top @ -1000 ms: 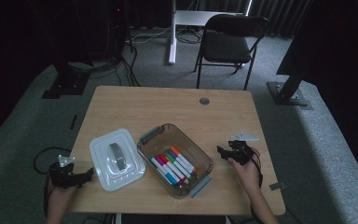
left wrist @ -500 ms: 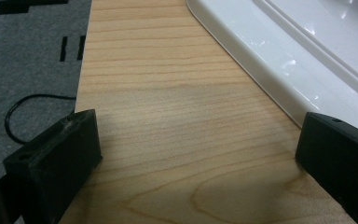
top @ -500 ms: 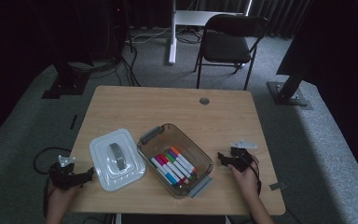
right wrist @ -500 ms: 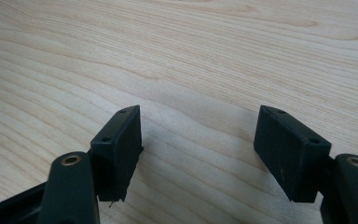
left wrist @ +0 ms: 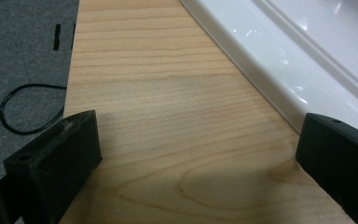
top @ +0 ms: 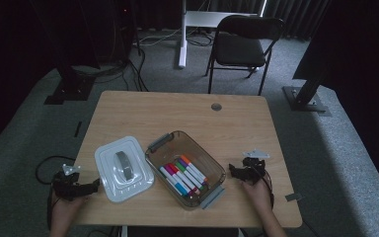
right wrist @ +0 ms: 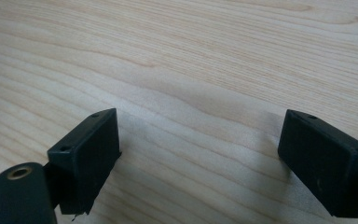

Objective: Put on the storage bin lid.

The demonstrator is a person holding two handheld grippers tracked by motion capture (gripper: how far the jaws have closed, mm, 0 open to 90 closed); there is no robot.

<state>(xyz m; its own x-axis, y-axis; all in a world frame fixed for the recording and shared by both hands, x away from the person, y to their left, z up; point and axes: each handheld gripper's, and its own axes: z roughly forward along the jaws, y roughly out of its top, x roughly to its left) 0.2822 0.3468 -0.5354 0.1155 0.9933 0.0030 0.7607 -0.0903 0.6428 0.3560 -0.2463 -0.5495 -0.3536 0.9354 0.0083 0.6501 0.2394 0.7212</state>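
**Right tool lowered to the surface, jaws spread, nothing held**

We find the right tool [top: 238, 171] has dropped onto the pale wooden surface [top: 177, 111] and just widened its jaws; nothing lies between them. The clear plastic box of coloured markers [top: 185, 168] sits just beside it, uncovered. The left tool [top: 93, 184], jaws wide and empty, rests at the white rectangular lid [top: 123, 168]. We judge closing not yet begun.

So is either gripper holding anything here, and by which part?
Nothing is held: the left gripper and right gripper both stand open over bare table.
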